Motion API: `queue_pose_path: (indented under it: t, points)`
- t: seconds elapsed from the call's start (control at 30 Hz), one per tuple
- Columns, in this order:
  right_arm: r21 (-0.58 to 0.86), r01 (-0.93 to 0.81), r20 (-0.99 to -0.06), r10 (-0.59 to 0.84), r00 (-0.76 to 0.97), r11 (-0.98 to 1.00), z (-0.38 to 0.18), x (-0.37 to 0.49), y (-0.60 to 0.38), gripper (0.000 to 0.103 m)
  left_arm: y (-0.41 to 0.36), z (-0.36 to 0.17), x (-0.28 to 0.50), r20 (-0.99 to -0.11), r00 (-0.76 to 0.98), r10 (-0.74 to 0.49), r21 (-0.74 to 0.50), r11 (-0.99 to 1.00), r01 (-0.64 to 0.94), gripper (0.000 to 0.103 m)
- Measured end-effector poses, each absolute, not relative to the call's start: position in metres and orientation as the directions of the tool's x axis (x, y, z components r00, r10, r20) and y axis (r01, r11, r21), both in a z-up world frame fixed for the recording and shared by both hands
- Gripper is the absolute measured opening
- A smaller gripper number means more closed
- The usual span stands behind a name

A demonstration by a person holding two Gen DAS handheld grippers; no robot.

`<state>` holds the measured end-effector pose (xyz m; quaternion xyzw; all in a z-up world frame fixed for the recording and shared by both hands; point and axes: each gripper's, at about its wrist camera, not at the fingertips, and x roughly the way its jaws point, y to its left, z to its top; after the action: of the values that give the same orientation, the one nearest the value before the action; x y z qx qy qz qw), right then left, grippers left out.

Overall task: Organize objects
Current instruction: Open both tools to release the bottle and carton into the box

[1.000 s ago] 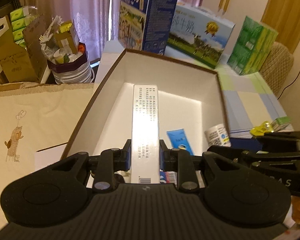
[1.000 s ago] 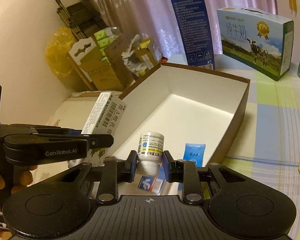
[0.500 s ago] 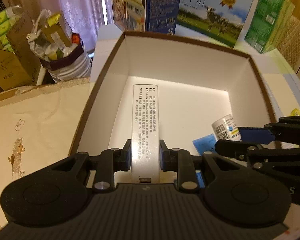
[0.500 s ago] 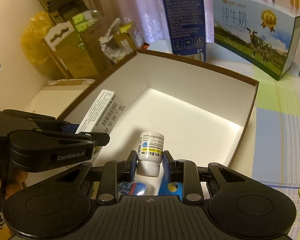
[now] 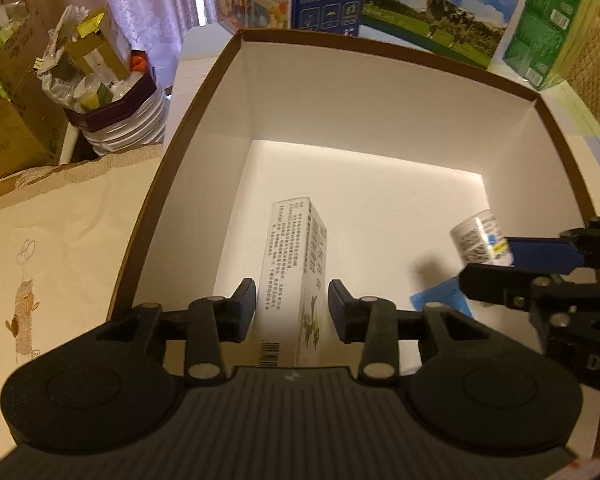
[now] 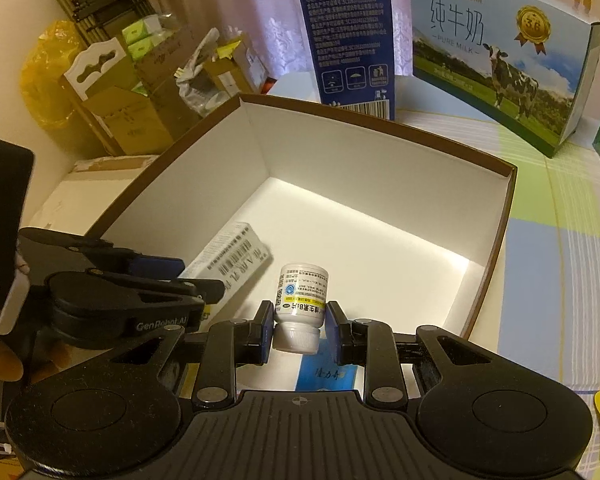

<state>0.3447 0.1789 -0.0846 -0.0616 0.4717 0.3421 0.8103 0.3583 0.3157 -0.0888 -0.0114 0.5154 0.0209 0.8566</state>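
Probably home: lace curtains, milk cartons, tablecloth.

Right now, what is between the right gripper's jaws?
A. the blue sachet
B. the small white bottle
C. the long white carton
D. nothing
B: in the right wrist view the small white bottle sits between the jaws of the right gripper, while the long white carton lies in the brown-rimmed box by the left gripper.
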Motion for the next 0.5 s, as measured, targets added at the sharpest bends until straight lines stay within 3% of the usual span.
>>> queue_pose_path:
  t: [0.4, 0.43, 0.5]
  points:
    - [0.277, -0.590, -0.774, 0.540, 0.330, 0.758, -0.084, 0.351, 0.177, 0.024, 0.313, -0.070, 0.349, -0.874, 0.486, 0.023, -0.001, 0.999, -0.048, 0.045]
    - [0.290, -0.588, -0.768, 0.550, 0.328, 0.755, -0.083, 0.352, 0.177, 0.026, 0.313, -0.067, 0.347, -0.871, 0.491, 0.025, 0.001, 0.999, -0.050, 0.047]
    - [0.299, -0.584, -0.759, 0.559, 0.334, 0.754, -0.080, 0.353, 0.176, 0.041, 0.312, -0.061, 0.344, -0.865, 0.502, 0.029, 0.003, 0.999, -0.052, 0.054]
